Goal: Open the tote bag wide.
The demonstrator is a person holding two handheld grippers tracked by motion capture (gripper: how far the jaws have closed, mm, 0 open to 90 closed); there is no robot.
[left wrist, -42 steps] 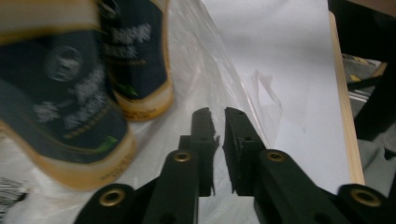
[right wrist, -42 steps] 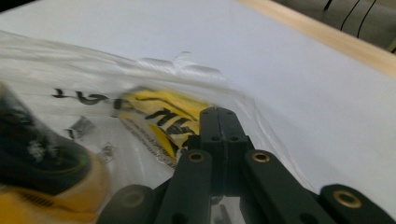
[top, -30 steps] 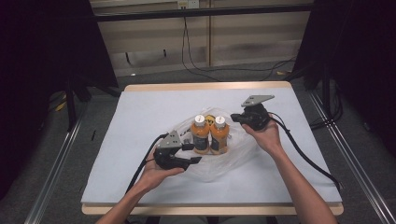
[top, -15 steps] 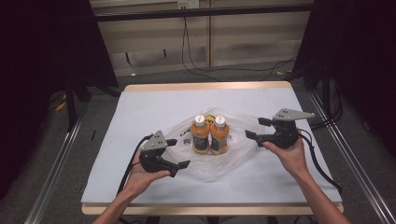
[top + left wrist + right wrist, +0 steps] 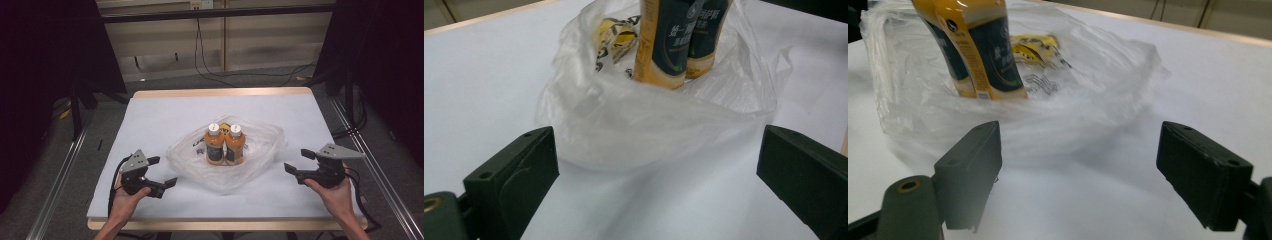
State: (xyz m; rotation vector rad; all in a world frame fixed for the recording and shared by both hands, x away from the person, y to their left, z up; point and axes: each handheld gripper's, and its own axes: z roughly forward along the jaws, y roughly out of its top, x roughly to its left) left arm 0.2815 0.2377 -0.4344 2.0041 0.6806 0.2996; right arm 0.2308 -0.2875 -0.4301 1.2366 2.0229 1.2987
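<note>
Clear plastic bag (image 5: 260, 165) blurs the yellow packet (image 5: 616, 31) behind two bottles (image 5: 224, 144).

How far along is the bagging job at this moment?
Done, by the look of it: two orange bottles stand upright in the clear plastic bag, a yellow packet behind them. In hand: nothing; left claw and right claw sit open, apart from the bag. Left: possibly closing the open bag.

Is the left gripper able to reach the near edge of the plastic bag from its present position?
Probably yes. The left gripper is open, its jaws face the plastic bag, and bare table lies between them with nothing in the way.
</note>
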